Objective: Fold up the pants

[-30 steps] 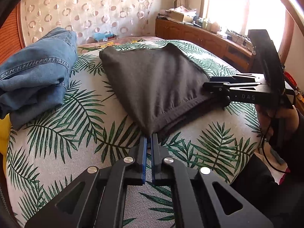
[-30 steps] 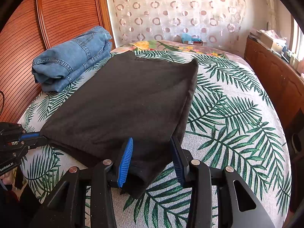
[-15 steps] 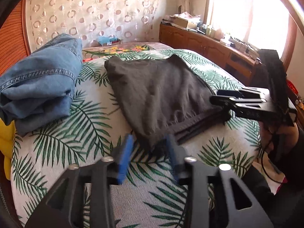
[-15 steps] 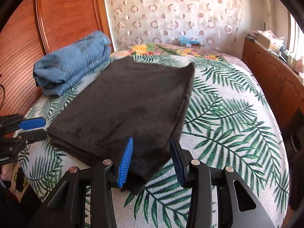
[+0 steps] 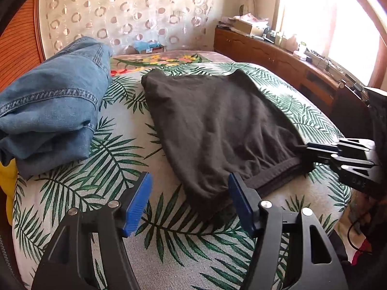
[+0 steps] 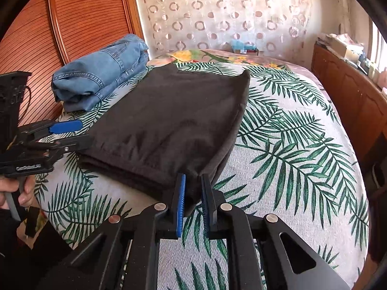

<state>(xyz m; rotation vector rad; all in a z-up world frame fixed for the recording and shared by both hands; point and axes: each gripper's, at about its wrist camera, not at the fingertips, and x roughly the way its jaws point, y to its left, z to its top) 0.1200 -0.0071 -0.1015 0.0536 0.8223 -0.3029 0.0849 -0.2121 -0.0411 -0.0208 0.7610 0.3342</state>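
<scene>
Dark folded pants [image 6: 169,120] lie on the palm-leaf bedspread [image 6: 290,145], folded jeans [image 6: 101,72] far left by the wooden headboard [image 6: 84,17]; left gripper [image 5: 188,200] jaws opening, clear of cloth; right gripper [image 6: 193,203] jaws closing on the pants' near corner.

Folded jeans [image 6: 101,72] lay at the bed's [image 6: 302,145] far left corner; a cluttered wooden cabinet [image 5: 278,55] ran along its right edge.
</scene>
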